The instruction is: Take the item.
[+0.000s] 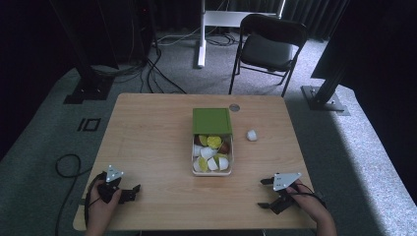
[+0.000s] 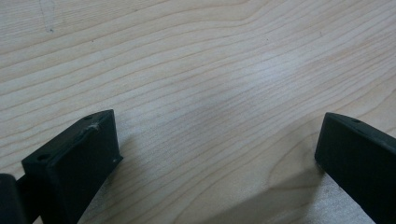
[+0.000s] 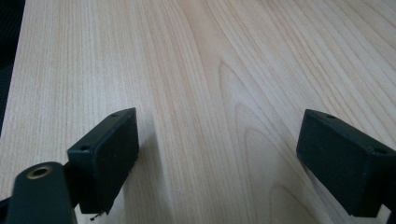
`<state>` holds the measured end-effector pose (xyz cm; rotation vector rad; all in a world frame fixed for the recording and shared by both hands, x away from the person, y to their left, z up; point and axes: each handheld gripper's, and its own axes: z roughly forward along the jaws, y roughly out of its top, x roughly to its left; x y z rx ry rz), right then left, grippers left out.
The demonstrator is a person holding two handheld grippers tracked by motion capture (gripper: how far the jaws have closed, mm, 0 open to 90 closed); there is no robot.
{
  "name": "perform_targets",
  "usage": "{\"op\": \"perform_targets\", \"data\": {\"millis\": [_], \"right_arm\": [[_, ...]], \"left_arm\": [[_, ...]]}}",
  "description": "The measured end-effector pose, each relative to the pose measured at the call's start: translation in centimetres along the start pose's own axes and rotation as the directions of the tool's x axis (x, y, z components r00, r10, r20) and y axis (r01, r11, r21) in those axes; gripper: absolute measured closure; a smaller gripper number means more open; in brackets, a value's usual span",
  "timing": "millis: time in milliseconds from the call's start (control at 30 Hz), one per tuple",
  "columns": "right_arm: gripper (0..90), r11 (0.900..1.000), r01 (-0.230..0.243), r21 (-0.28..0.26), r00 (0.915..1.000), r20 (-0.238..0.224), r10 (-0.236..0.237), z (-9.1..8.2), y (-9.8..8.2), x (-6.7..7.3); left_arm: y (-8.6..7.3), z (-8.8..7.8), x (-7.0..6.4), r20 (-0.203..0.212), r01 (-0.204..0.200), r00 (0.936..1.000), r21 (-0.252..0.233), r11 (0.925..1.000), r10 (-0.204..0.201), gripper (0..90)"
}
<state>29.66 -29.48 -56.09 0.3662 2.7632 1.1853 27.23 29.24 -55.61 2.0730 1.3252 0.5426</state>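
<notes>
A clear box point(image 1: 212, 169) in the middle of the wooden table point(image 1: 152, 147) holds several white, yellow-green and brown capsules. Its green lid point(image 1: 212, 121) lies across the far end. One white capsule point(image 1: 252, 135) sits loose on the table to the right of the box. My left gripper point(image 1: 132, 192) rests near the front left corner, jaws wide apart, nothing between them point(image 2: 219, 144). My right gripper point(image 1: 264, 192) lies near the front right, open too, with bare wood between its jaws point(image 3: 219, 154).
A small round grommet point(image 1: 234, 107) is set into the table's far edge. Beyond the table stand a black folding chair point(image 1: 268, 46), a white stand leg point(image 1: 201, 34) and floor cables point(image 1: 157, 69). A black cable point(image 1: 69, 169) loops off the left side.
</notes>
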Motion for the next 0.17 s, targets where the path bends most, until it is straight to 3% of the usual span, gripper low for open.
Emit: {"op": "perform_targets", "data": {"millis": [167], "right_arm": [[12.6, 1.0, 0.0, 0.0, 1.0, 0.0, 0.0, 0.01, 0.0, -0.01]], "left_arm": [[0.0, 0.0, 0.0, 0.0, 0.0, 1.0, 0.0, 1.0, 0.0, 0.7]]}}
